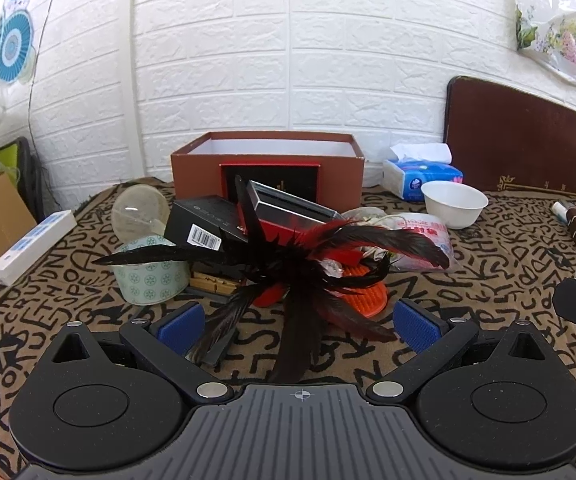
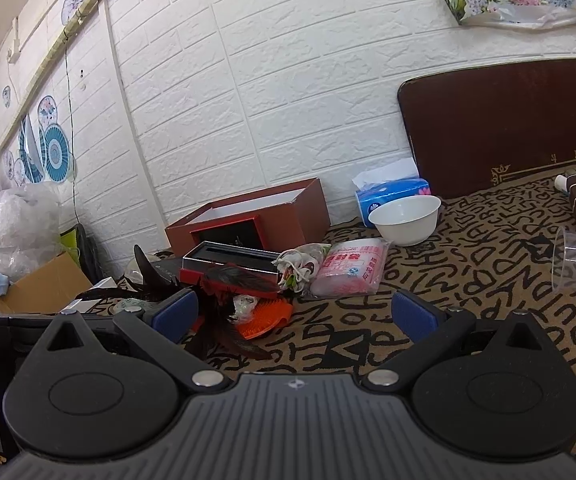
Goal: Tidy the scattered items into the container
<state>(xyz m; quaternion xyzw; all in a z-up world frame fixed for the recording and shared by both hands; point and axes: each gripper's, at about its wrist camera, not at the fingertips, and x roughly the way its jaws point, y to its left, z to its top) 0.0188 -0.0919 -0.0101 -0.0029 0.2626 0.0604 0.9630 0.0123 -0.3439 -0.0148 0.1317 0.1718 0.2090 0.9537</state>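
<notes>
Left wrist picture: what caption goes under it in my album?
Open left claw faces red-and-black feathers piled before an open brown cardboard box on a letter-patterned cloth.

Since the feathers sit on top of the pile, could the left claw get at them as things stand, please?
Probably yes: the left claw is open and the feather bundle lies directly ahead, its lower plumes already reaching between the fingers, with nothing lying over it.
</notes>
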